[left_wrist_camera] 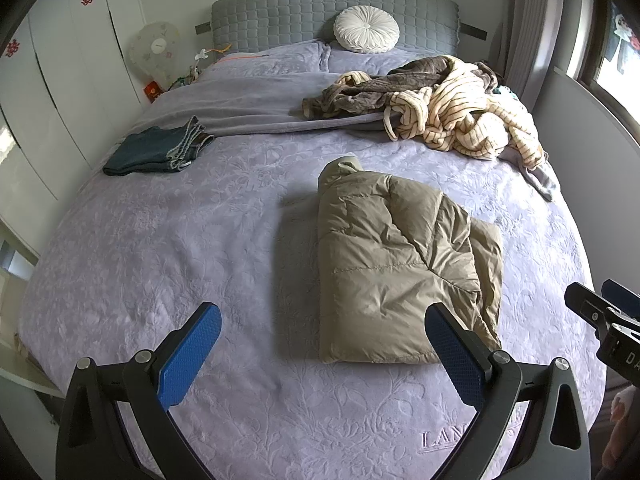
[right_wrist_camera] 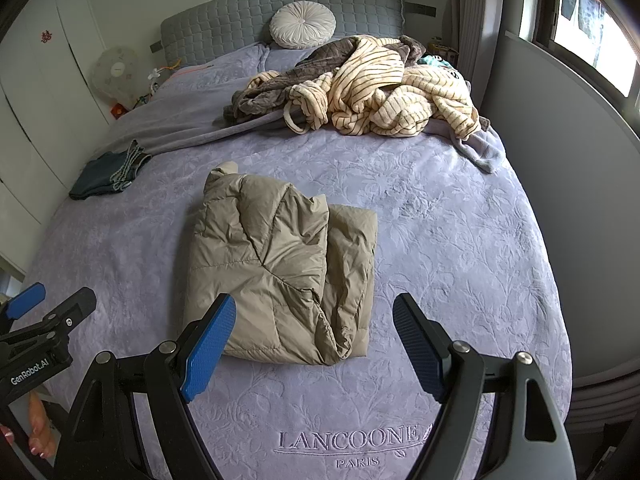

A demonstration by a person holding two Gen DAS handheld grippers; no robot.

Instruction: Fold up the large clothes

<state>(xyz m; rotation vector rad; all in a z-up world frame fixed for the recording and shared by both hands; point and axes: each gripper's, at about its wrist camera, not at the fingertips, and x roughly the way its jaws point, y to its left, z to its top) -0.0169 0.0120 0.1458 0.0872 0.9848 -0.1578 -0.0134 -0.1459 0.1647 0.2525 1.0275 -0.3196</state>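
Observation:
A khaki puffer jacket lies folded into a compact rectangle on the lilac bedspread; it also shows in the right wrist view. My left gripper is open and empty, held above the bed's near edge, its right finger over the jacket's near corner. My right gripper is open and empty, hovering just before the jacket's near edge. The right gripper shows at the right edge of the left wrist view, the left gripper at the left edge of the right wrist view.
A heap of striped cream and grey-brown robes lies at the bed's far right. Folded dark jeans lie at the far left. A round white cushion leans on the grey headboard. White wardrobes stand left, a window right.

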